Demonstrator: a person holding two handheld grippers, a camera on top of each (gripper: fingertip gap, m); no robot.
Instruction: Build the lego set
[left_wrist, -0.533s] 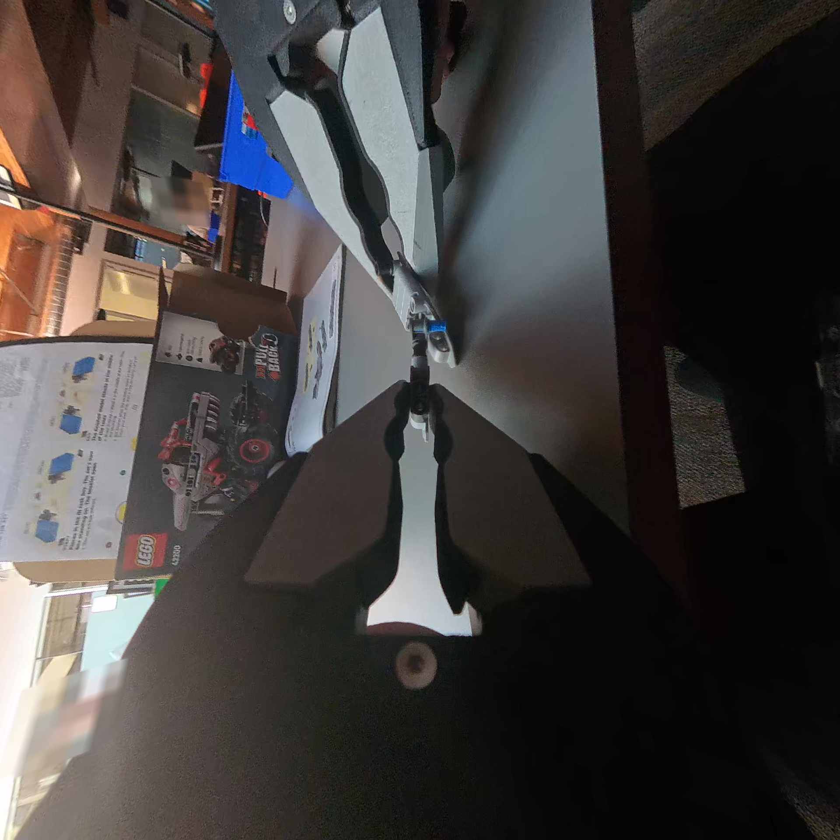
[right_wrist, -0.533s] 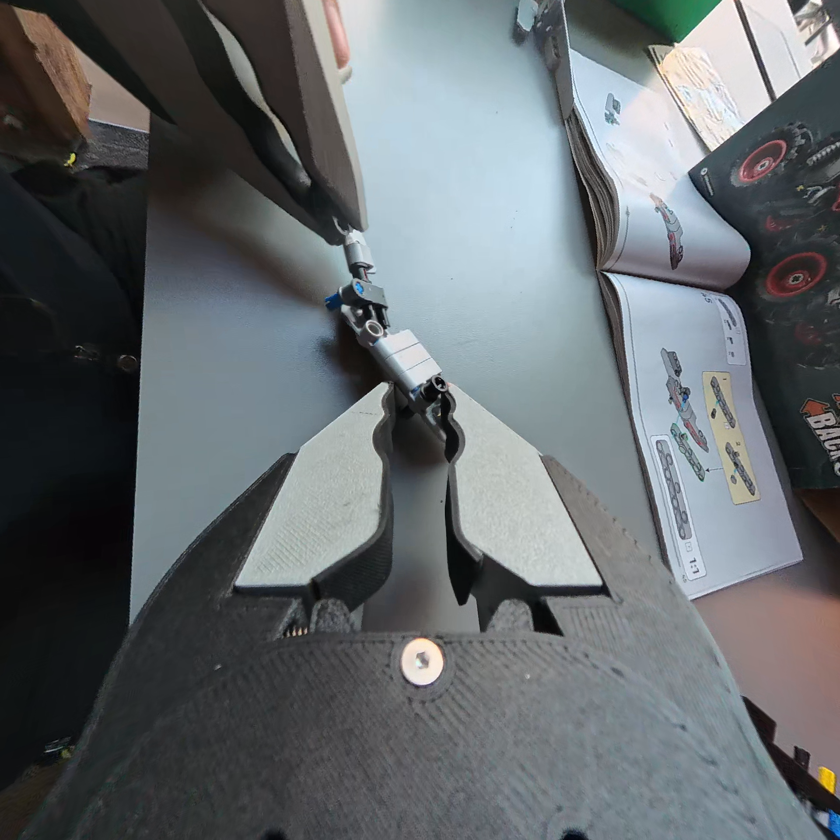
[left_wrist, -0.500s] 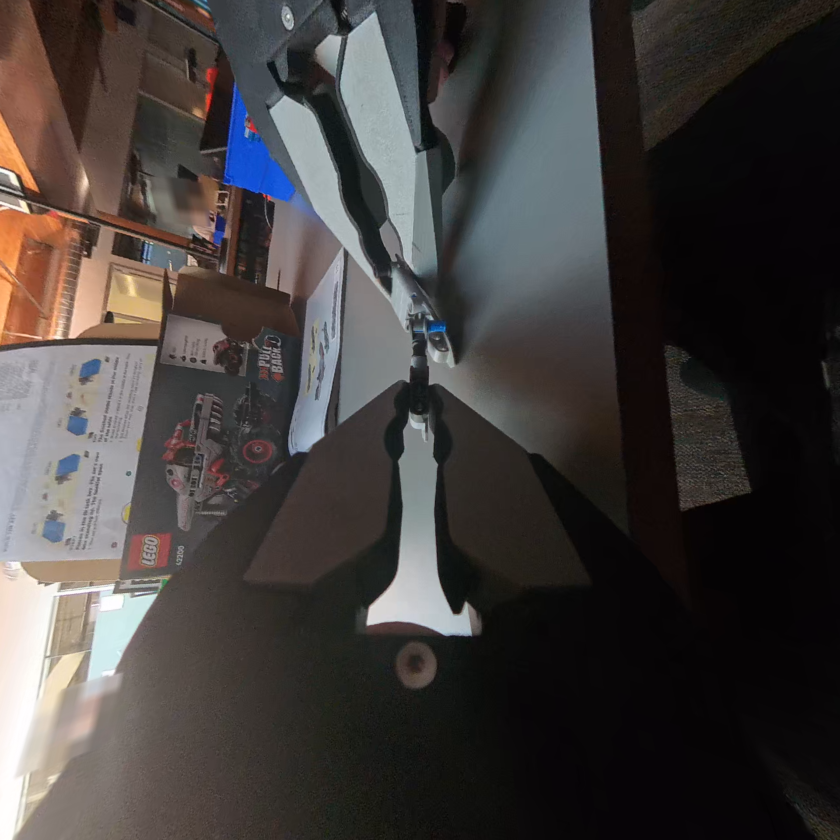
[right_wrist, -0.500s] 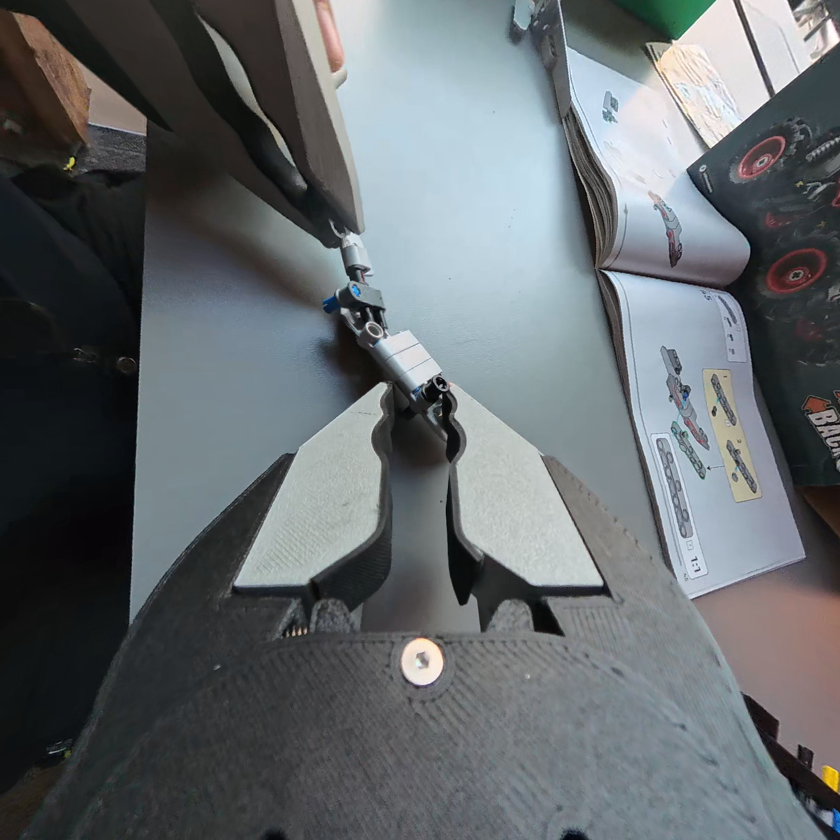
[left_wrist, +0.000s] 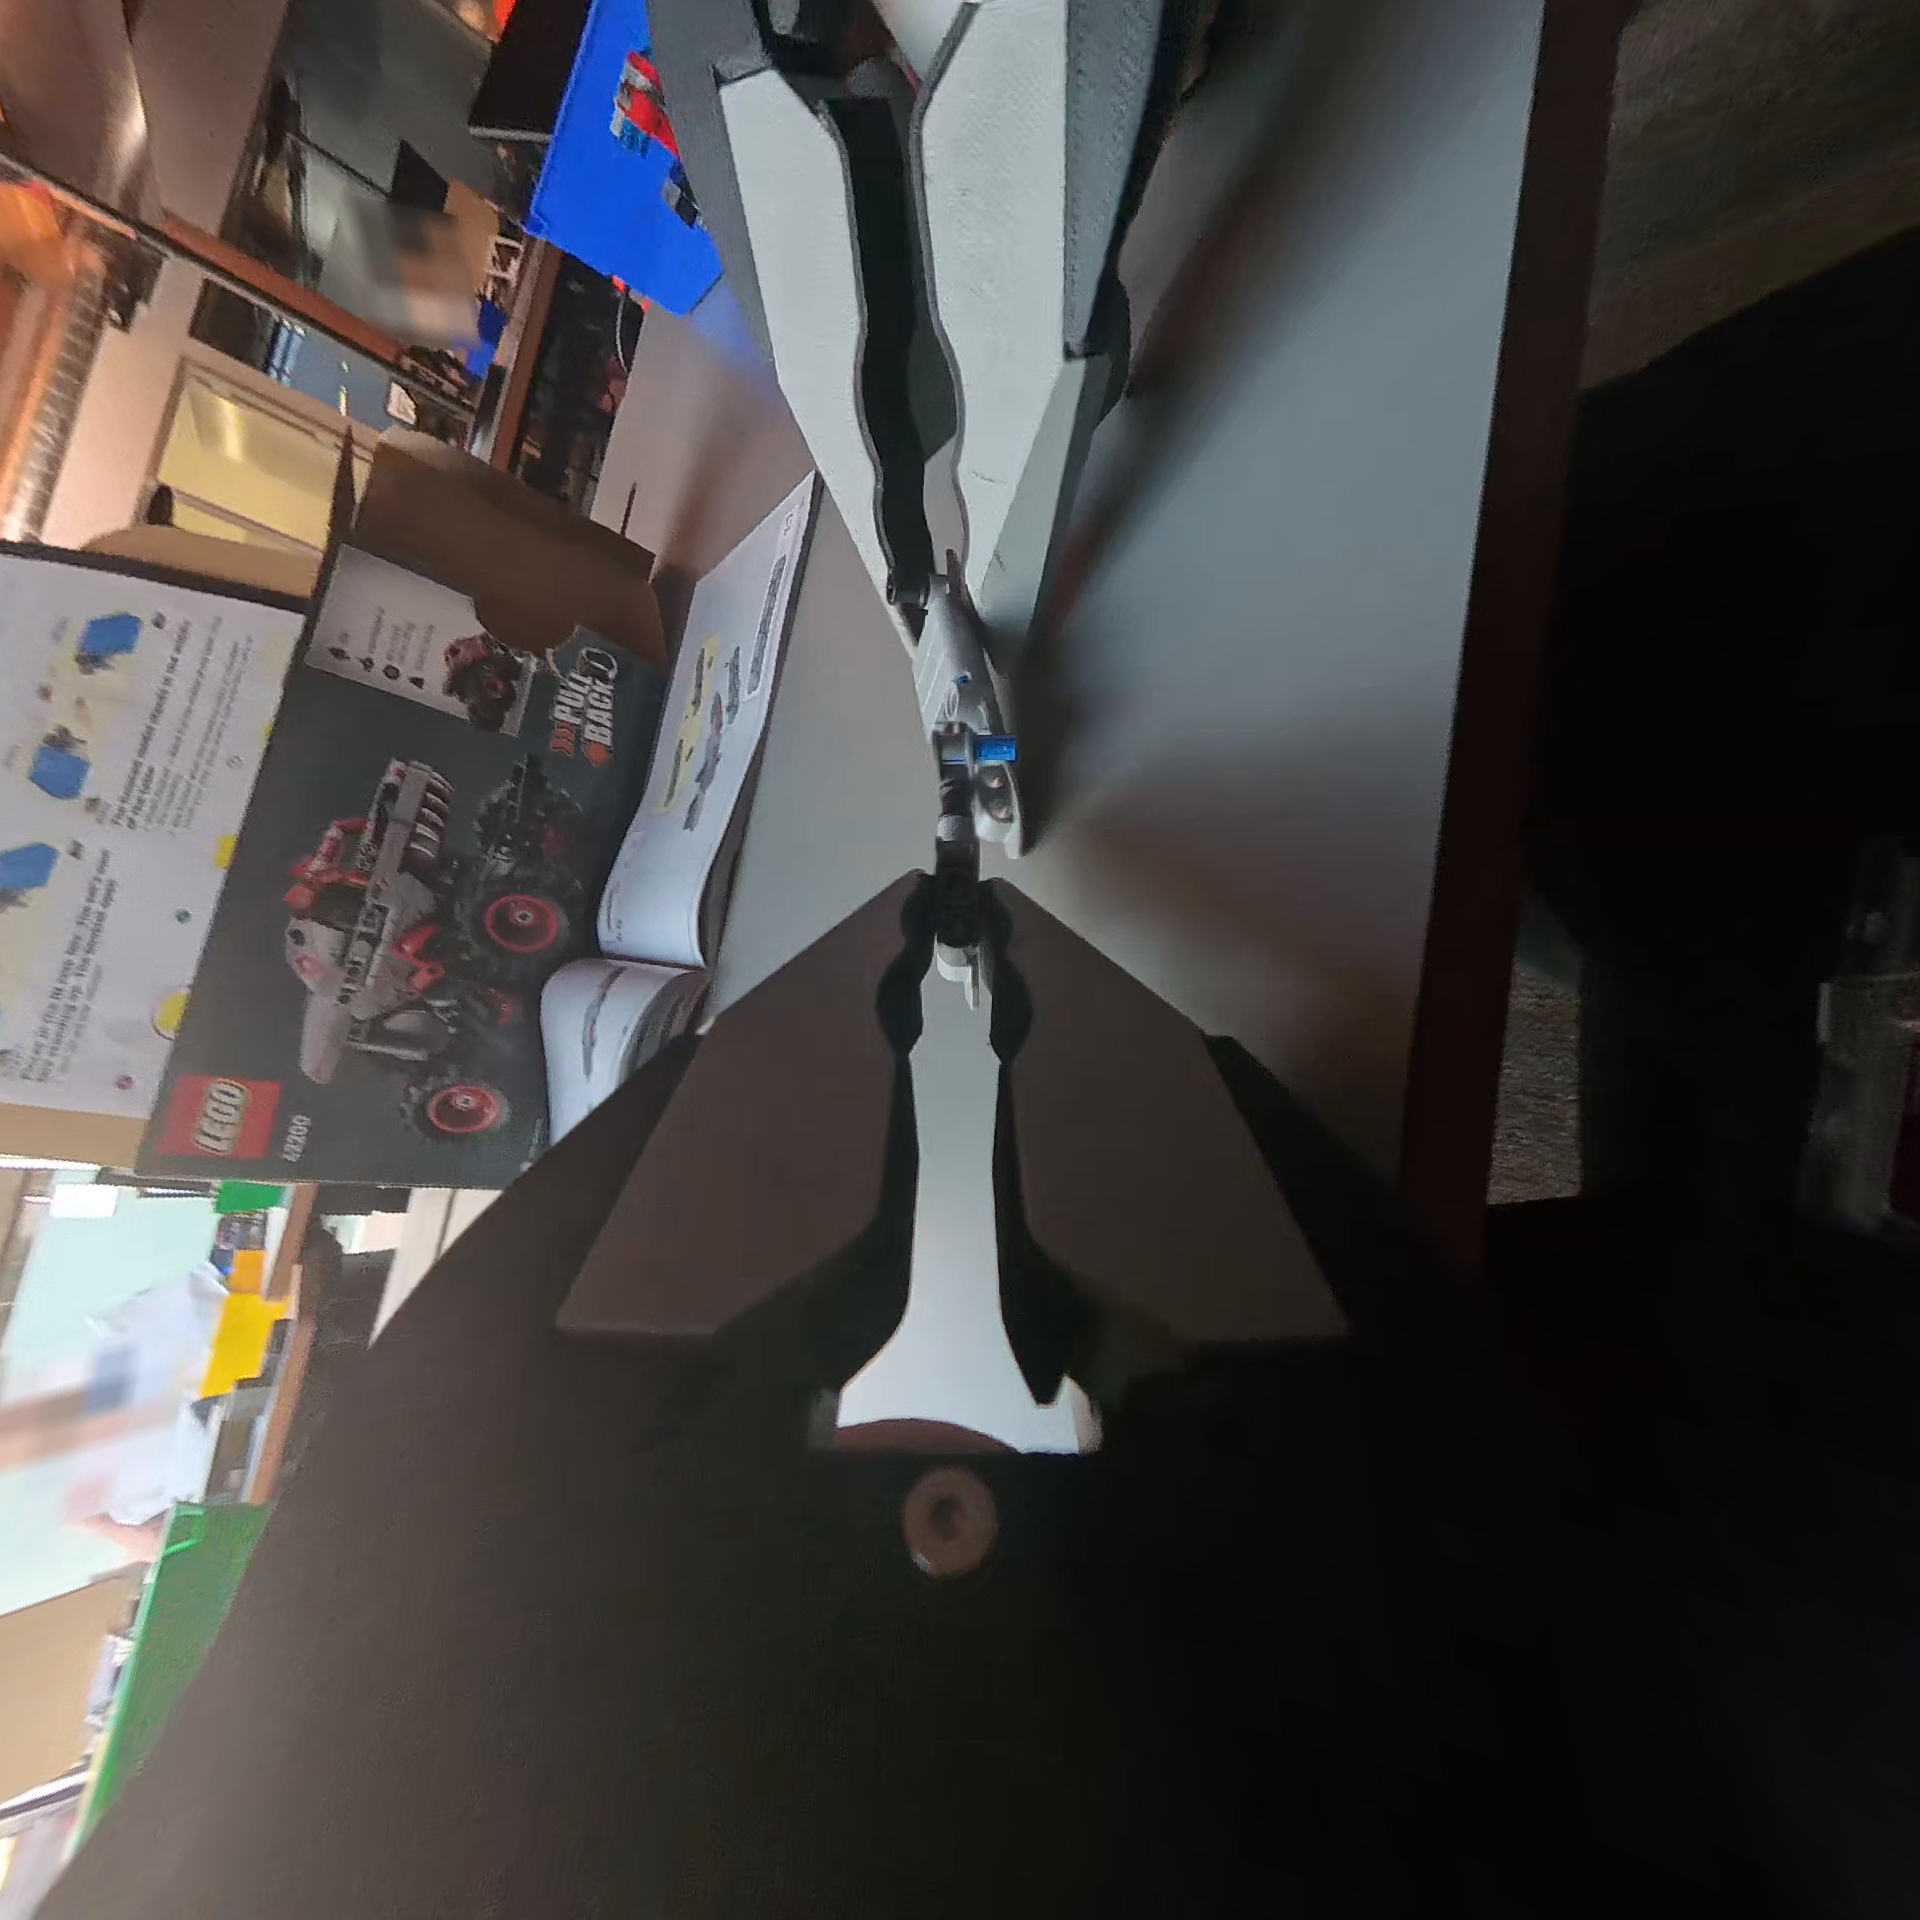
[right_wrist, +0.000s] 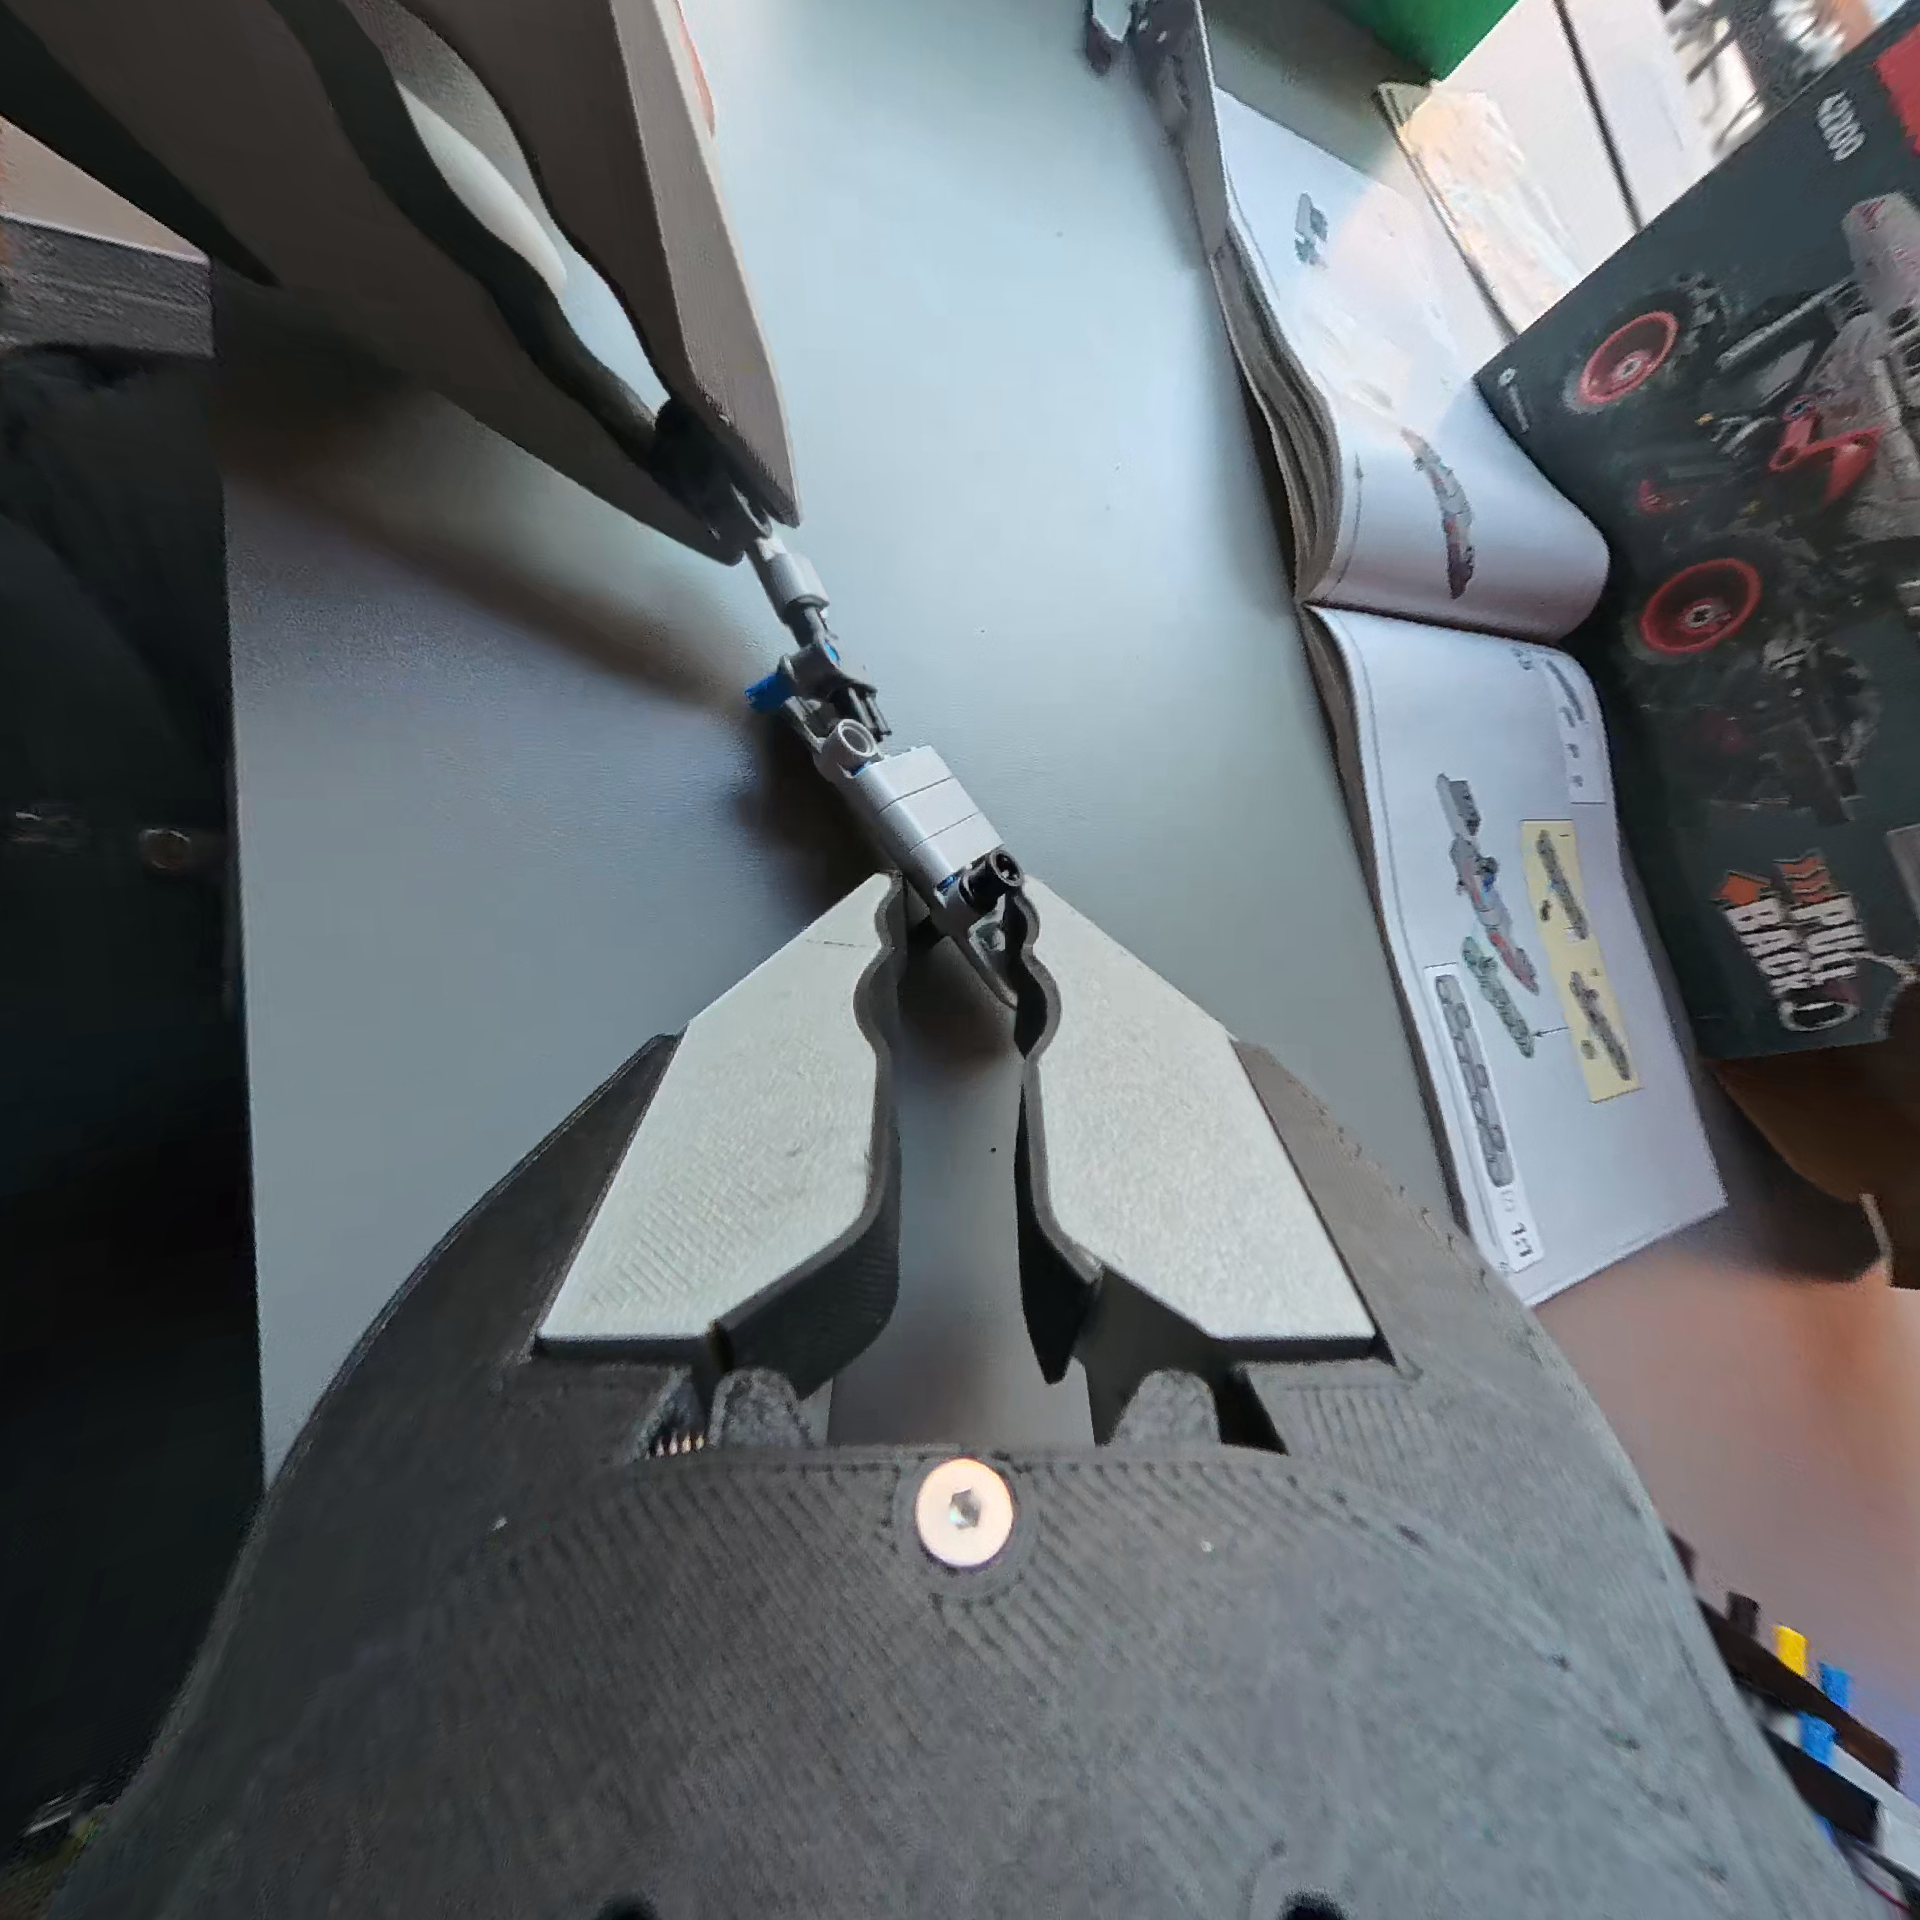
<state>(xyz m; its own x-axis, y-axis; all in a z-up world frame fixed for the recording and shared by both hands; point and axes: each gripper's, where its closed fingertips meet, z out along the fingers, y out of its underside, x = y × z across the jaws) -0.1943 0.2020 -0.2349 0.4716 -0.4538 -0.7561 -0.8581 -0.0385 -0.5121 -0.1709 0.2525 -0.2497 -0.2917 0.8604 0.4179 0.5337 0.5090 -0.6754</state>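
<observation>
Since the earlier frame both grippers sit closer together and the views have shifted slightly. The left hand-held gripper (left_wrist: 951, 935) is clamped on the thin axle end of the grey lego assembly (right_wrist: 894, 790), the right hand-held gripper (right_wrist: 956, 925) on its other end, just above the grey tabletop (right_wrist: 499, 852). The open instruction booklet (right_wrist: 1507, 935) lies beside the lego box (left_wrist: 395, 894).

In the left wrist view, the end of the small grey Lego assembly (left_wrist: 961, 727) is hidden between the left tool (left_wrist: 951, 914) tips, and its far end is covered by the right tool (left_wrist: 925, 582). The Lego box (right_wrist: 1766, 499) and a small grey part (right_wrist: 1117, 16) at the table's (right_wrist: 987, 312) far end are cut off by the right wrist view's edges. Background shelves in the left wrist view are blurred, and the colourful pieces (right_wrist: 1813, 1704) at the right wrist view's lower right are too small to identify.
</observation>
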